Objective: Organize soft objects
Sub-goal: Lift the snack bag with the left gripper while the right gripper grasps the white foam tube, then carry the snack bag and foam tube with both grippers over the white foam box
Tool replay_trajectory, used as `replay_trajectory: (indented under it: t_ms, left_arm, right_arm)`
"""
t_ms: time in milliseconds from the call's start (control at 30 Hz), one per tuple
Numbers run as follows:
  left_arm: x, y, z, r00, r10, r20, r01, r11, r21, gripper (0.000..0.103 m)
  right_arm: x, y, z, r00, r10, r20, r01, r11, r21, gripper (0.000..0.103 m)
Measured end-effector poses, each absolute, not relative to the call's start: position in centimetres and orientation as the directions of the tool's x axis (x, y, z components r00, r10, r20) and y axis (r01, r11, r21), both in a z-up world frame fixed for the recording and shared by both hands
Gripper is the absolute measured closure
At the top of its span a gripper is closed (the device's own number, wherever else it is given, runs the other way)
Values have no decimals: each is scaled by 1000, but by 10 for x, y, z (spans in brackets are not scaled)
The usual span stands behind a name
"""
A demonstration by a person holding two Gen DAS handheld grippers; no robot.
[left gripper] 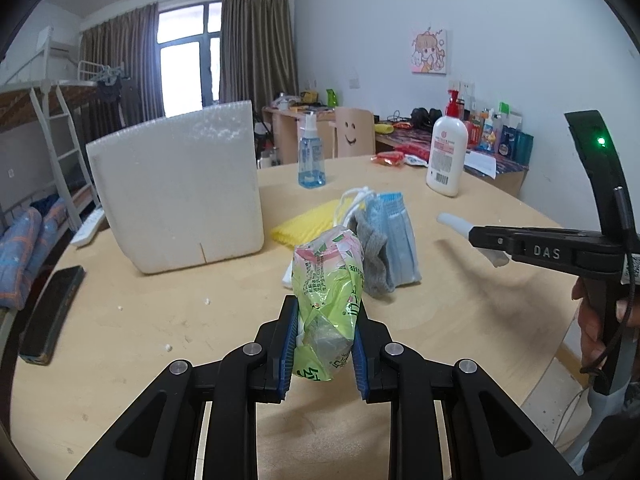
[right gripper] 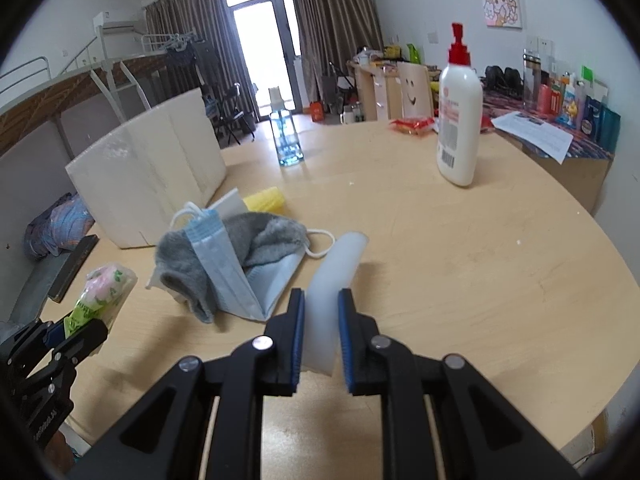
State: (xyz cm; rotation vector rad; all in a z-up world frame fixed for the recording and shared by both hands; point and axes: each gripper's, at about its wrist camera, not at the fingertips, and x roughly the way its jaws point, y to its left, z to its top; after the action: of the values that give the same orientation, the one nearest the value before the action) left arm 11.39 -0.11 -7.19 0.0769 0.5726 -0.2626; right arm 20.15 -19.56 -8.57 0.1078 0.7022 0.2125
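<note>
My left gripper [left gripper: 326, 304] is shut on a green and pink tissue pack [left gripper: 328, 280] and holds it upright just above the round wooden table [left gripper: 460, 320]. The right wrist view shows this gripper [right gripper: 76, 326] and its pack [right gripper: 106, 284] at the lower left. My right gripper [right gripper: 320, 300] is shut on a curved white soft strip [right gripper: 340, 264], lifted off the table. Beyond the pack lie blue face masks [left gripper: 394, 236], a grey cloth [left gripper: 372, 256] and a yellow ribbed piece [left gripper: 308, 220]. A white foam box [left gripper: 176, 192] stands behind them on the left.
A blue spray bottle [left gripper: 311, 156], a white pump bottle with a red top [left gripper: 446, 152] and red packets [left gripper: 388, 158] stand at the far side. A dark phone [left gripper: 52, 312] lies near the left edge. A person's hand [left gripper: 592, 320] holds the right gripper's handle.
</note>
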Motion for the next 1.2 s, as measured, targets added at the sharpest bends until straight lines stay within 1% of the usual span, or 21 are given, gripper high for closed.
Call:
replay_trajectory:
  t_ms: [333,700,967,1200]
  left_arm:
    - [104,-1,-51,850,-187,-492,228,973,25,77]
    - [89,9,-18,903,-137,-407,173,983,54,77]
    - [74,20,3,932,-98,-348,124,991,55,77]
    - [66,31,13,948,-63,-312,83,995,53,77]
  right_arm:
    - [182,-198,-61,789,265,-555,-208,964,164,83]
    - [160,-194,-34,828,316,-463,-286,949,136,83]
    - [148,-184,-19,843,360,-400,-352,931,95,83]
    - [144,-172,-12,837,407,-366,-407,910,81,83]
